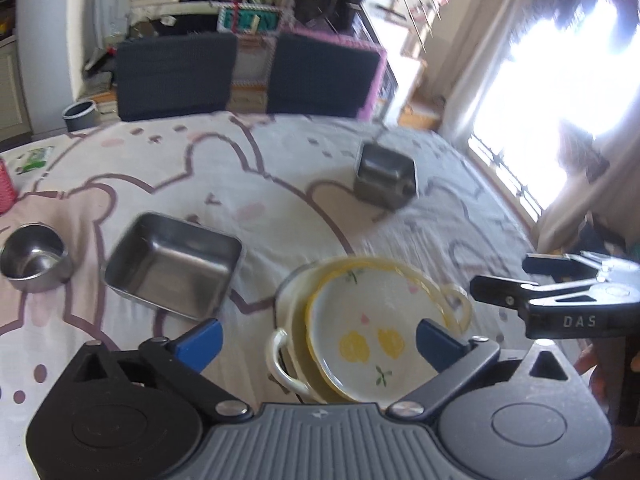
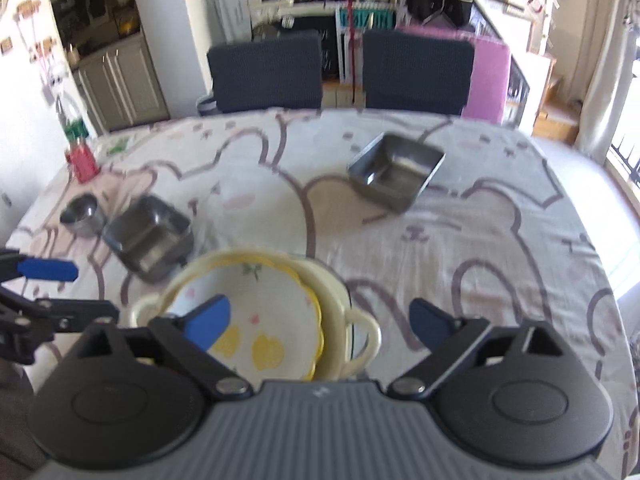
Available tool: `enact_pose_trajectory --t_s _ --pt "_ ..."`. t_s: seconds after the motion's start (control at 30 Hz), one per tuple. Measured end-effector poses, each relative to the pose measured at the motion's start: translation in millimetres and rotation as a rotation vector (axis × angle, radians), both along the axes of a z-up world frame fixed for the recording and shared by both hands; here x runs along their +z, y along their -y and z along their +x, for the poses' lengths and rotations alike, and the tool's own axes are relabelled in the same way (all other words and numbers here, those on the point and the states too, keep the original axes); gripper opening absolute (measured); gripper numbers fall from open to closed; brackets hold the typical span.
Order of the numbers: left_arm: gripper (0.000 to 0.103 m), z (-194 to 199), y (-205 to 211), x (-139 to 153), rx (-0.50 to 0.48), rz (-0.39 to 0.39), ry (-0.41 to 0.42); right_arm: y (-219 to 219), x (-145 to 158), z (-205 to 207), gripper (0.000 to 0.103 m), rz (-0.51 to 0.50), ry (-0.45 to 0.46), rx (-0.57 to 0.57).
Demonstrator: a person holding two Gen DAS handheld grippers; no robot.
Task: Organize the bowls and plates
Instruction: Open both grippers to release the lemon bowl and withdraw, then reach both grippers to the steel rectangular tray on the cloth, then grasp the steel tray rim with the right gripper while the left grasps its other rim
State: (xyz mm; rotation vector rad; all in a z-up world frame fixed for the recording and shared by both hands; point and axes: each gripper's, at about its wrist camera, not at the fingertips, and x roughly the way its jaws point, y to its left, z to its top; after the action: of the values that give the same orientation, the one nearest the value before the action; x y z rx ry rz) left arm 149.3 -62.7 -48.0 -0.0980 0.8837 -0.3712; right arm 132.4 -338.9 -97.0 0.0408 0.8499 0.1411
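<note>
The blue fingers (image 1: 200,340) of the left gripper (image 1: 318,340) are spread wide apart with nothing between them, and so are the fingers (image 2: 208,322) of the right gripper (image 2: 320,322). Neither one holds anything. Both point down toward the cream bowl (image 2: 340,312) with two handles, which sits on the desk (image 2: 480,248) close in front of them.

The yellow-rimmed plate (image 1: 360,332) with lemons painted on it lies tilted inside the cream bowl, leaning over one side. It looks as if it was put there so the two make one pile and take up less room.

Three metal things are not yet in a pile. The square metal tray (image 1: 174,264) is just beside the cream bowl, on its left. The small round metal cup (image 1: 34,256) is further left of the bowl, past that tray. The other square tray (image 2: 396,170) is well apart, far behind the bowl, toward the two dark chairs (image 2: 266,74).

The wide-open fingers look ready to fetch one of these next.
</note>
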Motion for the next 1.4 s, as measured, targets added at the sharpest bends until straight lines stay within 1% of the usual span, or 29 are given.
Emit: enact_pose_trajectory --t_s 0.07,0.13,0.37,0.53,0.63,0.7,0.77,0.8,0.87,0.9,0.97,1.03,1.07,1.13,1.17,1.23,1.3,1.37,1.4 --pt "0.103 0 -10 6 0.033 -0.020 0.026 1 4 1 0.103 0.017 0.034 -0.013" --pt "0.103 2 -22 10 0.066 -0.046 0.046 0 5 6 0.103 0.036 0.046 -0.027" --pt "0.103 24 -70 16 0.201 -0.072 0.058 -22 6 31 0.103 0.065 0.070 -0.028" --pt "0.103 48 -105 13 0.283 -0.071 0.059 -46 6 55 0.103 0.153 0.065 -0.028" --pt "0.101 64 -119 10 0.307 -0.064 0.060 -63 4 70 0.103 0.215 0.044 -0.035" --pt "0.095 75 -125 5 0.306 -0.063 0.044 -77 0 80 0.103 0.246 0.029 -0.050" --pt "0.078 88 -127 -2 0.295 -0.058 0.013 -89 -7 90 0.103 0.281 0.011 -0.064" --pt "0.075 95 -128 -7 0.294 -0.050 -0.008 -94 -10 95 0.103 0.312 -0.008 -0.069" --pt "0.064 105 -129 -15 0.282 -0.032 -0.036 -100 -17 103 0.103 0.356 -0.046 -0.082" --pt "0.062 110 -127 -19 0.269 -0.014 -0.042 -105 -20 107 0.100 0.373 -0.065 -0.083" --pt "0.057 118 -123 -27 0.241 0.038 -0.036 -115 -28 115 0.089 0.396 -0.109 -0.076" --pt "0.053 124 -118 -33 0.211 0.080 -0.029 -125 -35 121 0.068 0.385 -0.148 -0.069" --pt "0.052 127 -117 -36 0.200 0.093 -0.031 -131 -39 124 0.064 0.362 -0.171 -0.068" --pt "0.048 134 -116 -42 0.189 0.122 -0.038 -142 -48 130 0.047 0.299 -0.221 -0.072" --pt "0.046 138 -116 -45 0.184 0.139 -0.042 -145 -52 132 0.044 0.285 -0.242 -0.068" --pt "0.044 144 -116 -52 0.180 0.168 -0.054 -150 -61 135 0.033 0.275 -0.297 -0.075" --pt "0.042 150 -117 -58 0.173 0.182 -0.069 -154 -68 137 0.029 0.255 -0.333 -0.086" --pt "0.037 155 -117 -63 0.165 0.191 -0.085 -158 -73 137 0.028 0.240 -0.347 -0.085" --pt "0.036 157 -117 -66 0.162 0.198 -0.092 -160 -74 138 0.025 0.238 -0.347 -0.081"
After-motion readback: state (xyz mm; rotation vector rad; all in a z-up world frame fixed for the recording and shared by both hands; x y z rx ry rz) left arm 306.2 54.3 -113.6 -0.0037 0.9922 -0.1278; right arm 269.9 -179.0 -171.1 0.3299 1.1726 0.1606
